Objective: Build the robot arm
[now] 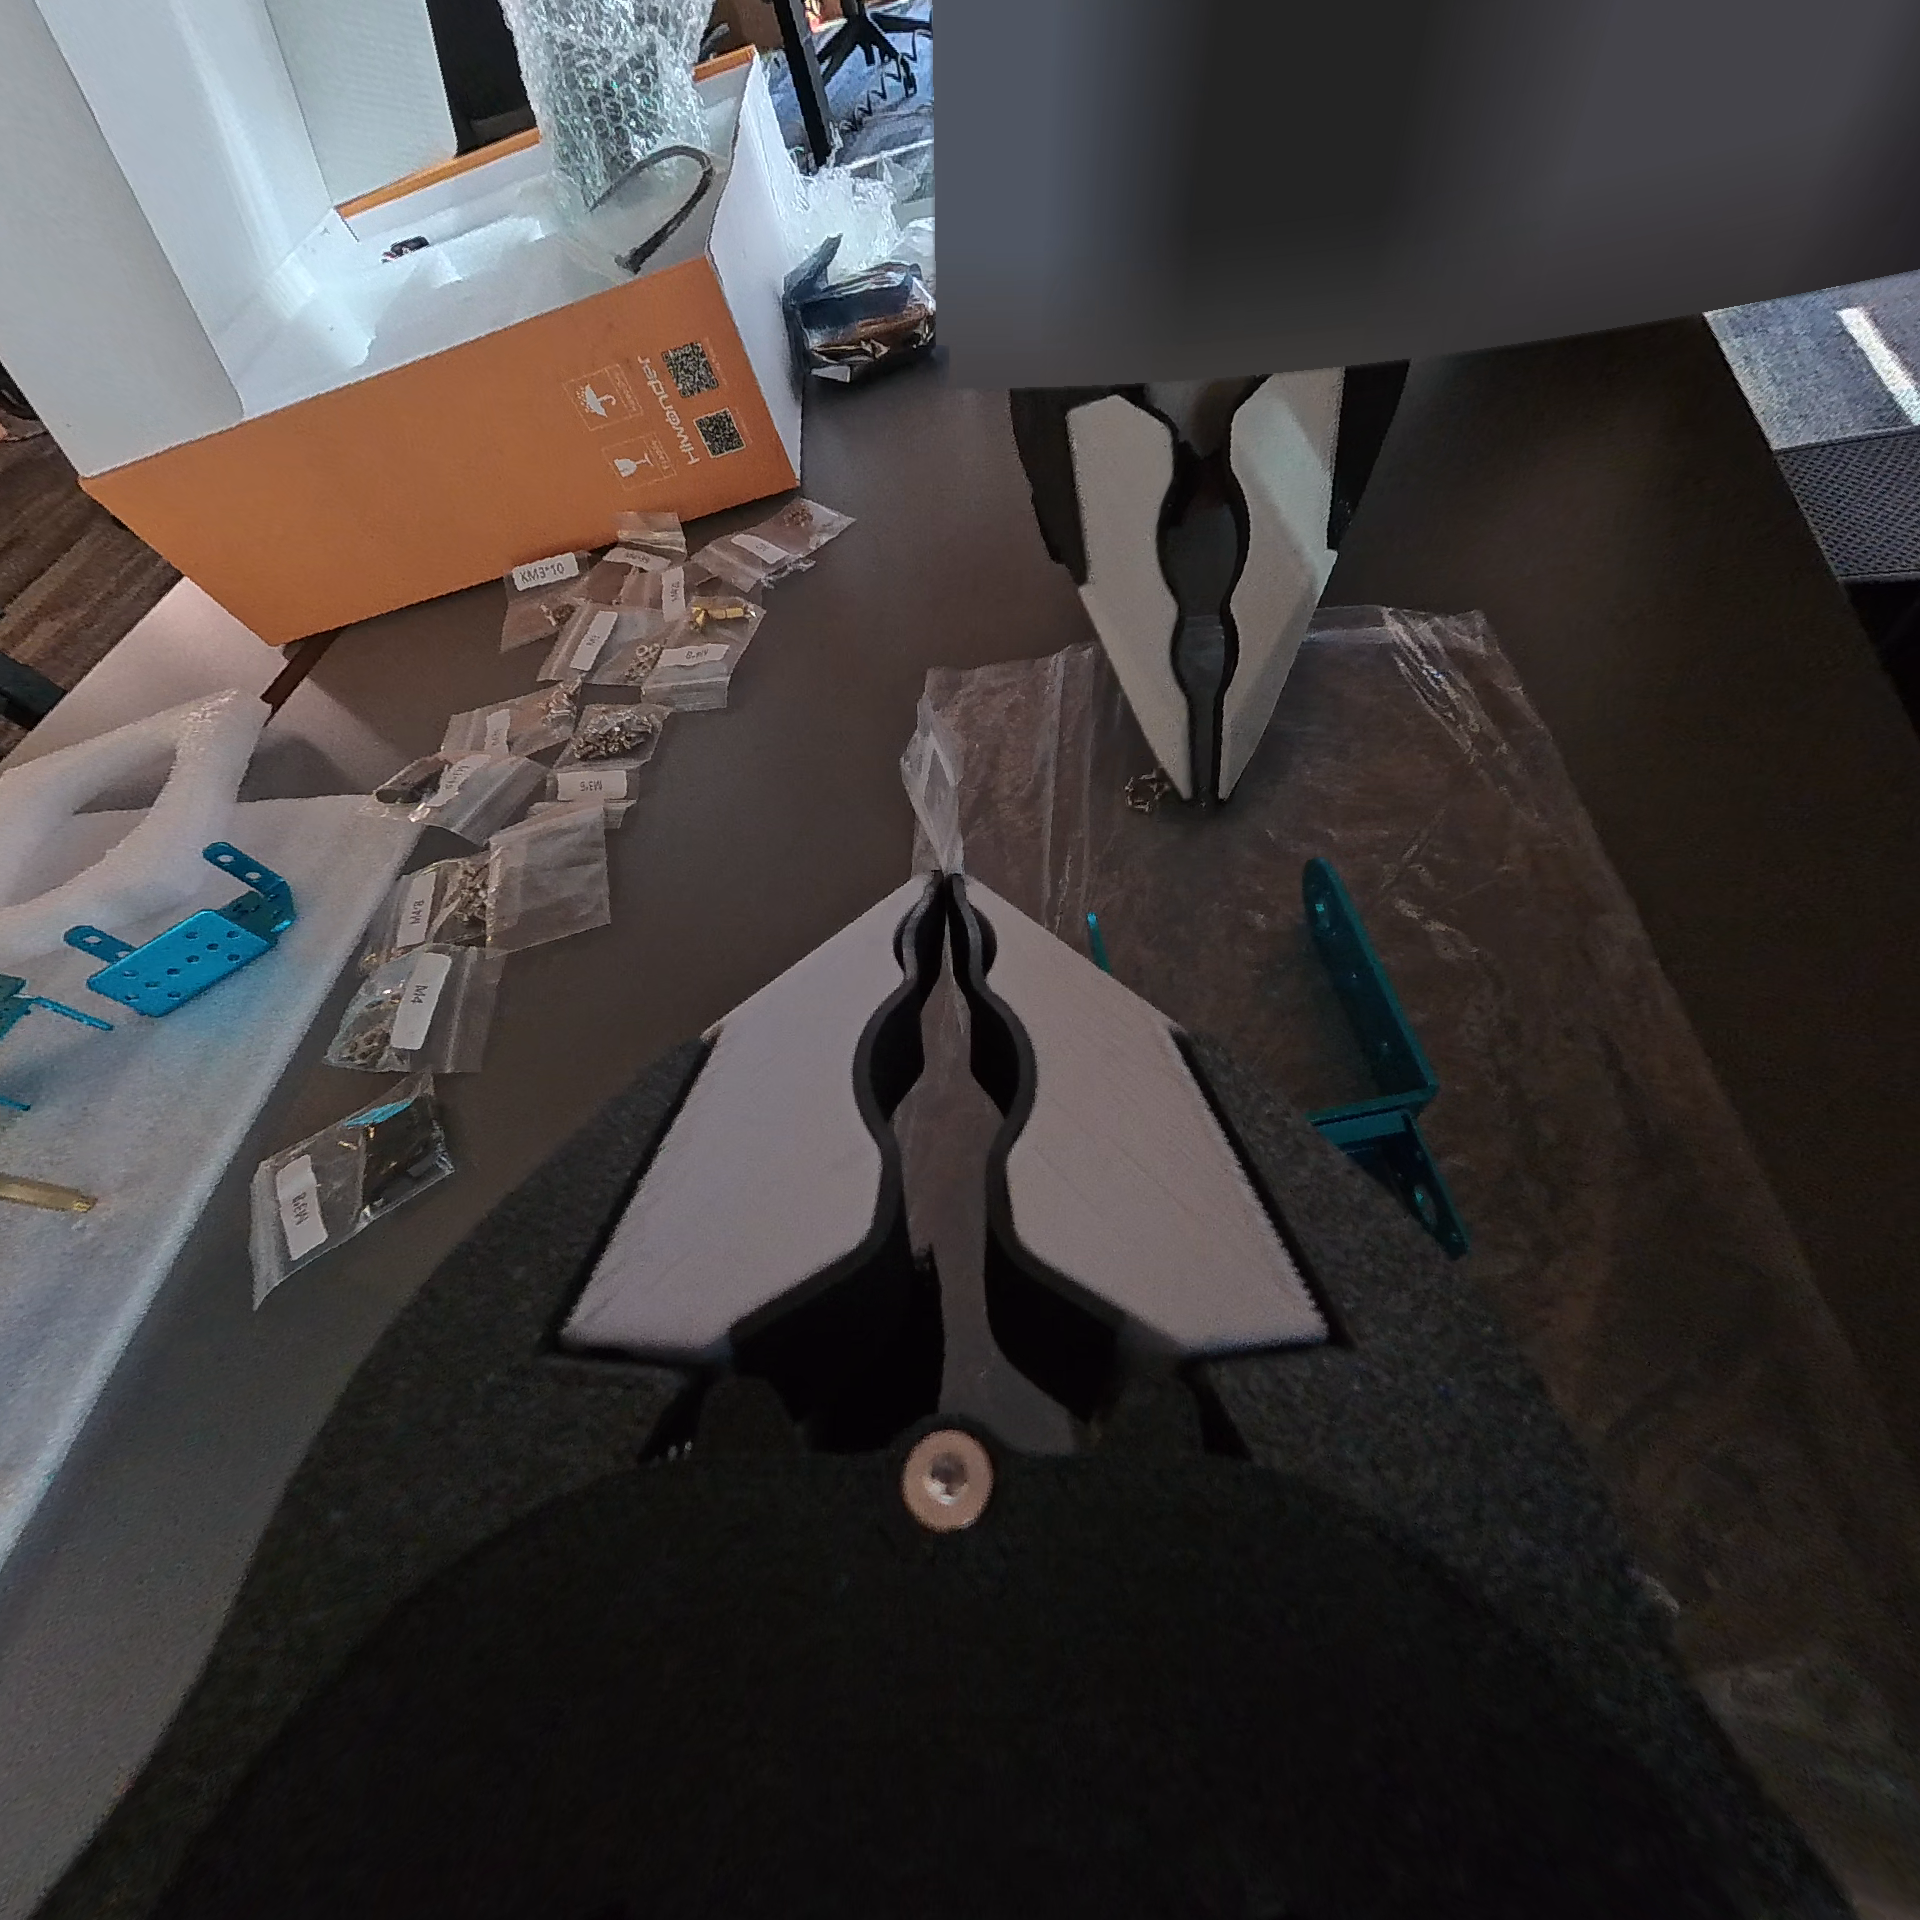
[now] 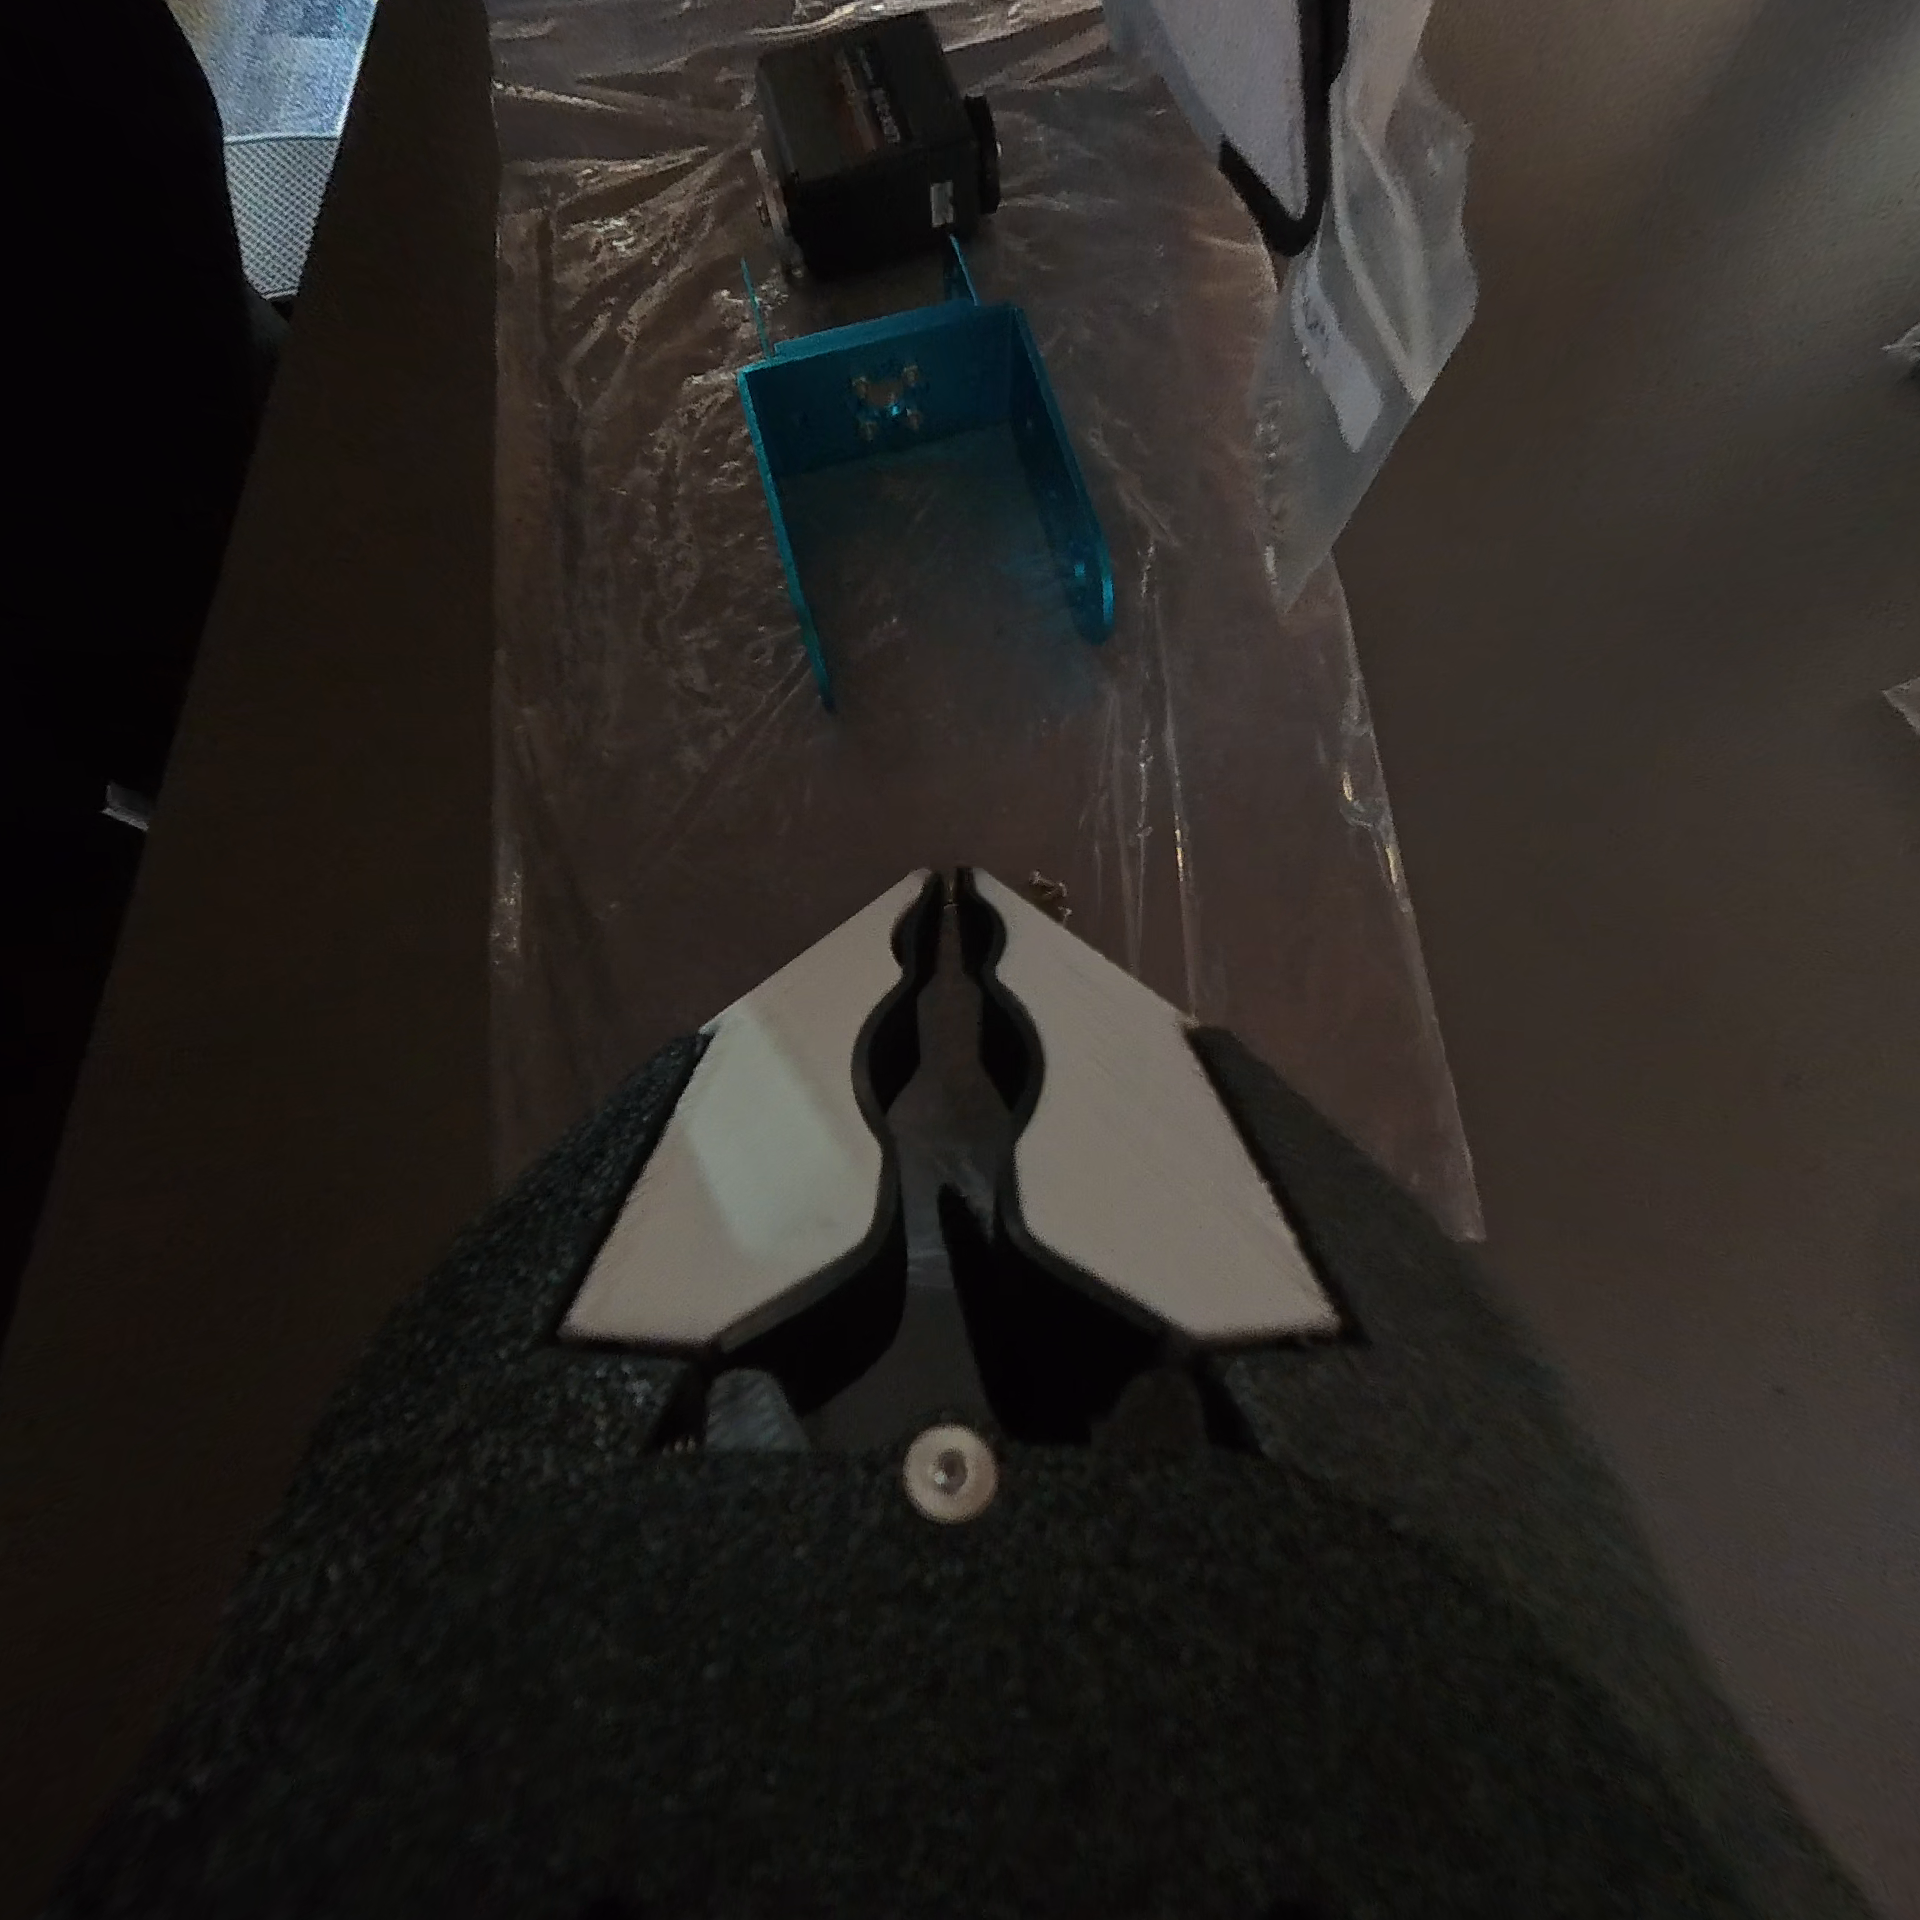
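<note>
Brass fastener (image 2: 952, 885), tiny, pinched at the very tips of the right gripper (image 2: 954, 883); left gripper (image 1: 945, 883) closed on a clear zip bag (image 1: 928, 764).
Right fingers are shut, only the tip ends bite, and the fastener type is too small to tell. Loose screws (image 2: 1049, 891) lie just right of those tips on the clear plastic sheet (image 2: 623, 623). Ahead of the right fingers stands a blue U-bracket (image 2: 914, 457), with a black servo (image 2: 883, 145) beyond it. The bag's edge is nipped at the left tips and rises ahead of them. Far left of the left fingers: labelled screw bags (image 1: 582, 675) and an orange box (image 1: 468, 468).
</note>
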Demonstrator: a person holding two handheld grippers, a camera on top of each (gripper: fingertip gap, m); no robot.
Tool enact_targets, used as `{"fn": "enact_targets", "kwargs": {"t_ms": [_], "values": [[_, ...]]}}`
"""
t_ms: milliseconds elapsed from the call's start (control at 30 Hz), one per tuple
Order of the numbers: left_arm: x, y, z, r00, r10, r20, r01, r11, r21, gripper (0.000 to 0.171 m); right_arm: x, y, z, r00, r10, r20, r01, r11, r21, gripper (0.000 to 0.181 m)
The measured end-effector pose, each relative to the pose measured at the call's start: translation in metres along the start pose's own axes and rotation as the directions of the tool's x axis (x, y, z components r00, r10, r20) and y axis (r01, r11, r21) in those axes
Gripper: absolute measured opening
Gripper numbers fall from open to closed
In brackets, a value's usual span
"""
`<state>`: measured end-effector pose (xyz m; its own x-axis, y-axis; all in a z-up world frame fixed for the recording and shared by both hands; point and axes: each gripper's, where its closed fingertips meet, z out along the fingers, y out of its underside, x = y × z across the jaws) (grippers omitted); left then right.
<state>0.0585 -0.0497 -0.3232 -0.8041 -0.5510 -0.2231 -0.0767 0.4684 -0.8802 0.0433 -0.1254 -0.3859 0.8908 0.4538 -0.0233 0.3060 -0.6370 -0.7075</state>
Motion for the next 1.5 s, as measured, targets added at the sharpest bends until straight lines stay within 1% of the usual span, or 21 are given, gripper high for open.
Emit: {"fn": "enact_targets", "kwargs": {"t_ms": [333,533,633,800,900,1067,1133,1167,1267,1300,1400,1500], "values": [[0.000,-0.001,-0.001,1.000,0.000,0.002,0.000,1.000,0.005,0.000,0.000,-0.001,-0.002,1.000,0.005,0.000,-0.005,1.000,0.009,0.000],[0.003,-0.001,0.001,1.000,-0.003,-0.008,0.003,1.000,0.006,0.000,0.011,-0.020,-0.025,0.996,0.089,0.014,-0.091,0.984,0.156,0.000],[0.006,0.000,0.004,1.000,-0.007,-0.017,0.007,1.000,0.006,0.000,0.012,-0.030,-0.031,0.991,0.124,0.053,-0.133,0.967,0.218,0.000],[0.013,0.000,0.008,1.000,0.011,-0.026,-0.011,1.000,0.005,0.000,0.011,-0.049,-0.038,0.980,0.161,0.115,-0.190,0.929,0.317,0.000],[0.020,-0.002,0.011,0.999,0.012,-0.045,-0.012,1.000,0.014,0.000,0.014,-0.065,-0.045,0.972,0.184,0.144,-0.227,0.892,0.390,0.000],[0.028,-0.002,0.015,0.998,0.019,-0.063,-0.018,1.000,0.011,0.000,0.025,-0.085,-0.052,0.972,0.207,0.111,-0.235,0.857,0.459,0.000],[0.025,-0.002,0.014,0.998,0.025,-0.051,-0.025,1.000,0.011,0.000,0.027,-0.083,-0.050,0.976,0.198,0.089,-0.216,0.871,0.441,0.000],[0.022,-0.002,0.013,0.999,0.025,-0.041,-0.025,1.000,0.011,0.000,0.027,-0.078,-0.048,0.982,0.176,0.062,-0.186,0.891,0.414,0.000],[0.009,-0.001,0.008,1.000,-0.005,-0.007,0.005,1.000,0.013,0.000,0.030,-0.049,-0.032,0.995,0.078,-0.065,-0.061,0.969,0.238,0.002],[0.005,-0.001,0.007,1.000,-0.021,0.002,0.021,1.000,0.019,0.000,0.029,-0.041,-0.025,0.995,0.058,-0.078,-0.044,0.984,0.171,0.008],[-0.002,-0.002,0.004,0.999,-0.048,0.016,0.048,0.998,0.031,0.000,0.025,-0.023,-0.006,0.996,0.018,-0.082,-0.018,1.000,0.008,0.009],[-0.002,-0.003,0.004,0.999,-0.036,0.022,0.035,0.999,0.029,0.000,0.023,-0.016,0.002,0.997,-0.010,-0.083,0.006,0.999,-0.053,0.008]]}}
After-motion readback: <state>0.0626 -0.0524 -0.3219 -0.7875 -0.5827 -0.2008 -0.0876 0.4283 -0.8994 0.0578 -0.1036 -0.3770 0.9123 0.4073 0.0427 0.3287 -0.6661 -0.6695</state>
